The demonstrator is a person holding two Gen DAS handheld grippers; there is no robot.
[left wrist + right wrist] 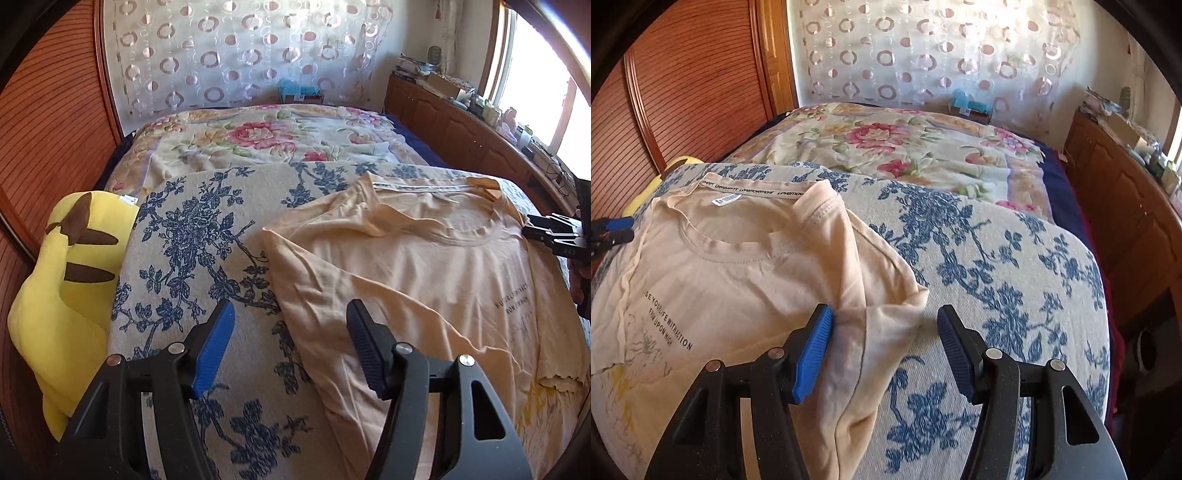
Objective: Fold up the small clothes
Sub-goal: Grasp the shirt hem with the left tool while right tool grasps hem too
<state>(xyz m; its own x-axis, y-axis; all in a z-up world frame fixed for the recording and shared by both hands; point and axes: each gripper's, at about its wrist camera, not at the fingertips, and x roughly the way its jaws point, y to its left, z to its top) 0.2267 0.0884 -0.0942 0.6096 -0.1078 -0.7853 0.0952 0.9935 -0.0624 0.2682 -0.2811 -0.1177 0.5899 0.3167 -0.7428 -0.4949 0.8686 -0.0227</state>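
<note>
A cream T-shirt [424, 266] with black printed text lies face up on a blue-floral cover [192, 236], both sleeves folded in over the body. My left gripper [290, 317] is open and empty, its jaws straddling the shirt's left folded edge. My right gripper [884, 321] is open and empty, its jaws straddling the folded right sleeve of the shirt [738, 258]. The right gripper shows at the right edge of the left wrist view [550, 232]; the left gripper shows at the left edge of the right wrist view [613, 230].
A yellow plush toy [62, 295] lies left of the floral cover. A pink-flowered quilt [266, 136] covers the bed behind. Wooden cabinets [1126, 206] with clutter stand on the right, a slatted wooden wardrobe [683, 92] on the left.
</note>
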